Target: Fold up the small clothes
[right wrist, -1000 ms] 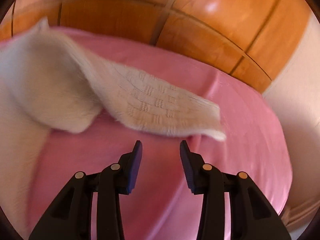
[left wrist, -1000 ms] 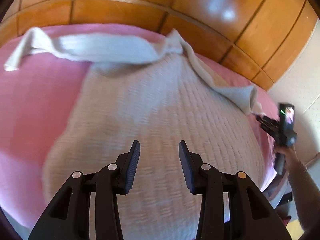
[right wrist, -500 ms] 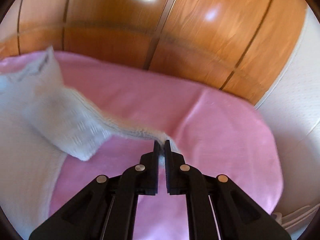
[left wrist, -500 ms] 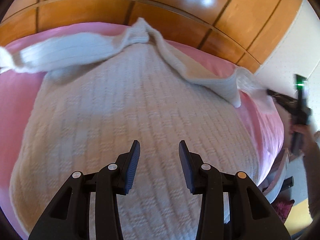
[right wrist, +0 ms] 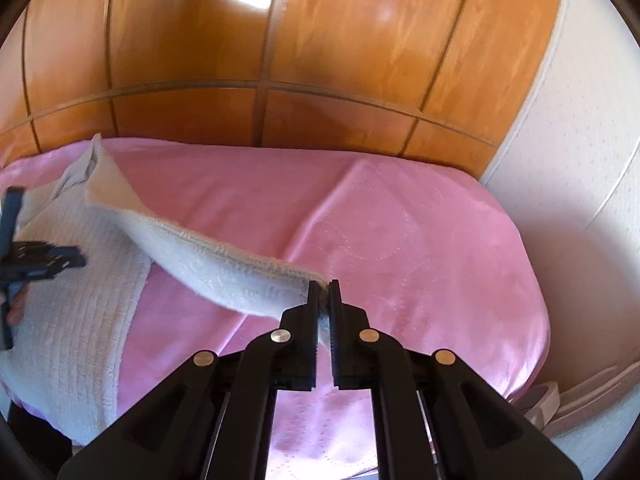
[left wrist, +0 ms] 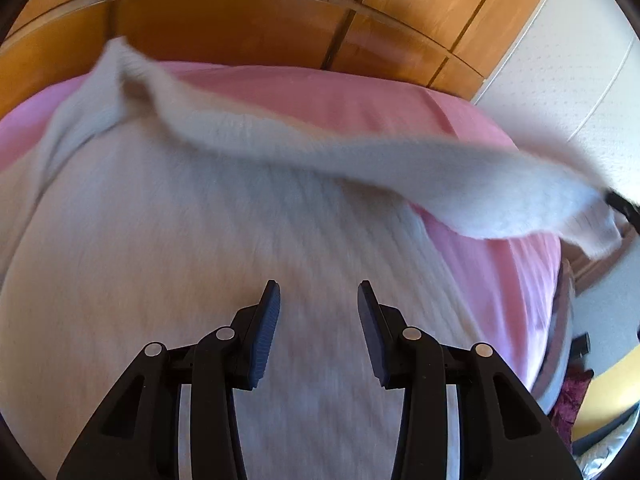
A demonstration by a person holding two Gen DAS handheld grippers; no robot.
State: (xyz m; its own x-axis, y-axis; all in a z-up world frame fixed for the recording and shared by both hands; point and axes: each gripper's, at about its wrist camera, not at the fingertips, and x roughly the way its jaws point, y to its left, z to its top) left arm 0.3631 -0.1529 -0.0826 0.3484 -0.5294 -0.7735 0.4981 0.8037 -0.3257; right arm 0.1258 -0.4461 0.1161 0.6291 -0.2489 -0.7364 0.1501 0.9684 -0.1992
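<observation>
We see a cream knitted sweater [left wrist: 168, 240] spread over a bed with a pink sheet [right wrist: 400, 220], its body lying flat and taking up most of the near side in the left wrist view. Behind the bed stands a panelled wooden headboard [right wrist: 340, 40], and a pale wall [right wrist: 580, 160] closes the scene on the right.

Our right gripper [right wrist: 324, 286] has its fingers pressed together on the cuff end of one sleeve [right wrist: 224, 264]. The sleeve is lifted clear of the sheet and runs as a taut band from the shoulder of the sweater to the pinched tip. In the left wrist view the same sleeve crosses the picture from upper left to the right edge, blurred, with the sheet showing beneath it.

Our left gripper [left wrist: 318, 292] hangs over the body of the sweater with its fingers spread and nothing between them; whether the tips touch the knit we cannot tell. From the right wrist view this gripper shows at the far left edge above the sweater, with part of a hand [right wrist: 16, 308] behind it.
</observation>
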